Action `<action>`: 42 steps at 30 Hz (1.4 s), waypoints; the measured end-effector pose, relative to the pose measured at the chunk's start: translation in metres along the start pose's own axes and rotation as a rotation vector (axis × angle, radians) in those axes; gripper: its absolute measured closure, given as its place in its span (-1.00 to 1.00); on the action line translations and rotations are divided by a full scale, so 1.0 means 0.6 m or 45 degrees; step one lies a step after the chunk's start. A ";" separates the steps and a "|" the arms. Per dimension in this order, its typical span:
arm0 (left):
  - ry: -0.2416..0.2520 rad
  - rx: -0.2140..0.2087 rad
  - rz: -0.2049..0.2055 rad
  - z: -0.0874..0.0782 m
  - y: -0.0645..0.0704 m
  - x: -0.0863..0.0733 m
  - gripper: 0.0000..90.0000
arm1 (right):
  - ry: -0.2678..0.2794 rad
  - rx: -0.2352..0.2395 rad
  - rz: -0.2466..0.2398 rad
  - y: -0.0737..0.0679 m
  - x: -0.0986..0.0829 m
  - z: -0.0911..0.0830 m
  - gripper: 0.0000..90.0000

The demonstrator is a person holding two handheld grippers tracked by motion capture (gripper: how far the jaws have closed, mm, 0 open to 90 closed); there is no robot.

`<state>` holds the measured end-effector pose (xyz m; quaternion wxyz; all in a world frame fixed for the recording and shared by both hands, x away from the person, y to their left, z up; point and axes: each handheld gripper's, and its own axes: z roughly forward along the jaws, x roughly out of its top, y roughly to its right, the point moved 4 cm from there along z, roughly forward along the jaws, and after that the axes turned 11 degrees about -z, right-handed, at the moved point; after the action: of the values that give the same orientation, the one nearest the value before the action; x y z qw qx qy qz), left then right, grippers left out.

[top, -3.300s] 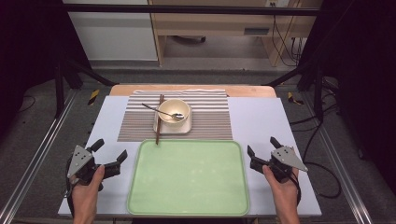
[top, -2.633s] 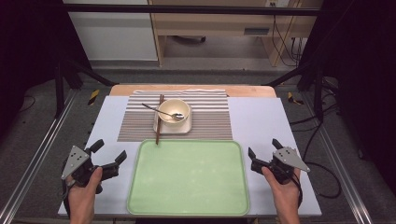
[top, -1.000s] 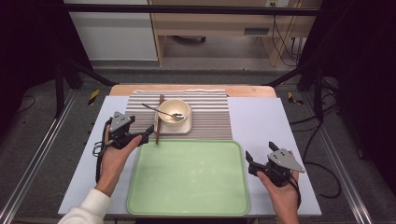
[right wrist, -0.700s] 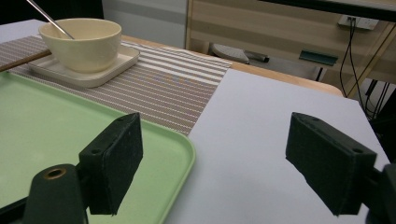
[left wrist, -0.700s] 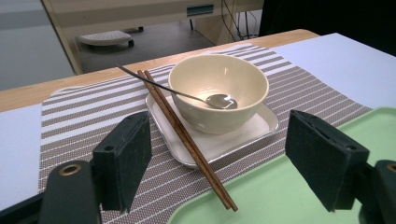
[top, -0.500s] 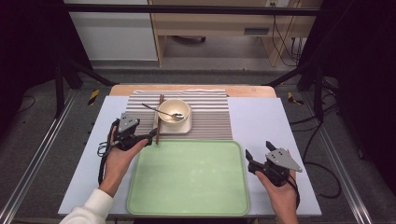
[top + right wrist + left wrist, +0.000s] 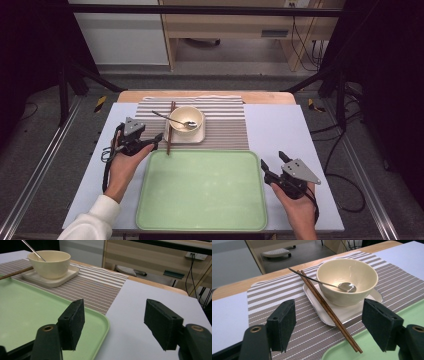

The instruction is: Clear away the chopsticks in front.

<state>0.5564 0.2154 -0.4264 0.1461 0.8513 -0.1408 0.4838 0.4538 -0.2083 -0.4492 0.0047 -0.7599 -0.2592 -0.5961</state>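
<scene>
A: Status?

B: Approach step. My left gripper (image 7: 152,141) is spread wide, nothing in it, lined up on the chopsticks (image 7: 329,311). They lie as a pair just left of the bowl (image 7: 186,120), propped on the edge of the small white tray (image 7: 344,313), near tips resting over the rim of the green tray (image 7: 200,220).

A: Right side?

B: My right gripper (image 7: 274,169) is also spread and empty, parked on the tabletop (image 7: 285,125) just off the green tray's right edge, well apart from the bowl.

A: Next move?

B: My guess: lower the left gripper until its jaws straddle both sticks near the lower end, then close. They're thin and side by side, so the pinch has to catch both or one rolls off. Keep clear of the bowl side.

A: Containers?

B: Bowl sits on the white tray, on the striped placemat (image 7: 227,125). Inside: a metal spoon (image 7: 345,286), handle leaning out over the rim toward the chopsticks. No food I can see. Green tray holds nothing except those stick tips over its rim.
</scene>
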 end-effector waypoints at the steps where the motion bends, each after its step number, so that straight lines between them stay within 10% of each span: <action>1: 0.000 0.000 0.000 0.000 0.000 0.000 -0.37 | 0.000 0.000 0.000 0.000 0.000 0.000 -0.29; 10: -0.020 0.019 0.033 0.014 -0.005 -0.008 -0.30 | -0.021 0.024 0.034 0.004 -0.005 0.004 -0.81; 42: -0.169 0.111 -0.100 0.118 0.008 -0.019 0.58 | -0.042 -0.005 0.041 0.011 -0.008 0.003 -0.67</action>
<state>0.6046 0.1845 -0.4701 0.1181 0.8919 -0.0956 0.4259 0.4574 -0.2150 -0.4523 0.0085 -0.7737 -0.2460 -0.5838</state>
